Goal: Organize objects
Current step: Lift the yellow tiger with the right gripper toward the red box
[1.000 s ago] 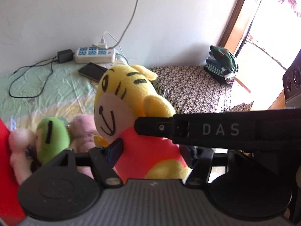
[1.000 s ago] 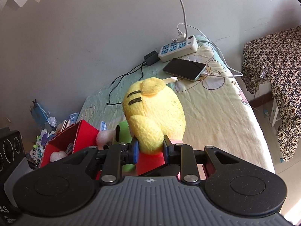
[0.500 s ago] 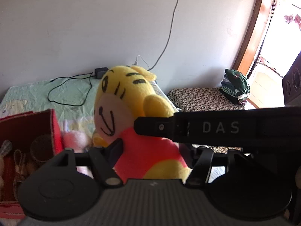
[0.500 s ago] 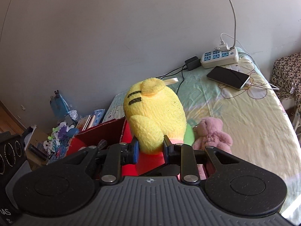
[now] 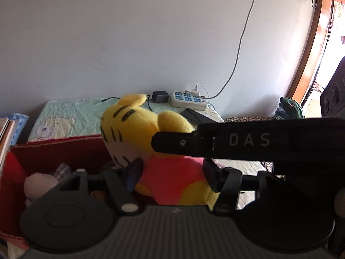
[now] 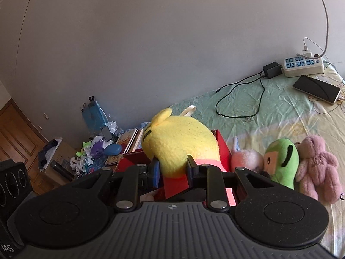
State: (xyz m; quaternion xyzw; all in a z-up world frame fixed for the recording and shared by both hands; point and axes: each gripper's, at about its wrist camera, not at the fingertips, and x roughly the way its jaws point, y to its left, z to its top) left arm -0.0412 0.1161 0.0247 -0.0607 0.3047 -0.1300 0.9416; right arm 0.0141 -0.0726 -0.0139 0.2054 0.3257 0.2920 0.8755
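You've got the yellow tiger plush (image 5: 151,129) pinched from two sides right now, and it's hanging in the air over the open red cardboard box (image 5: 58,151), head tipped toward the box's inside. The left gripper (image 5: 170,172) has its jaws clamped on the red-shirted belly, and they've just been closing in a bit more, squashing the stuffing. The right gripper (image 6: 173,168) has its jaws nearly together, biting into the back of the plush just under the head.

Handling-wise this thing looks super light and totally squishy, so nothing to break and no real weight to fight. The catch with a soft toy is that it deforms instead of resisting, so a shallow pinch on just the fur could slide off. The body is the fat, dense bit, so that's where I'd keep hold, not an ear or an arm, which would just flop. Fleece grips fine on the pads, not slippery.

There's already a small pale plush (image 5: 38,183) sitting in the box, so expect the tiger to settle on top of it. The green plush (image 6: 282,161) and pink bear (image 6: 317,166) lie on the bed (image 6: 280,108) just beside the box, looking like they still need sorting.
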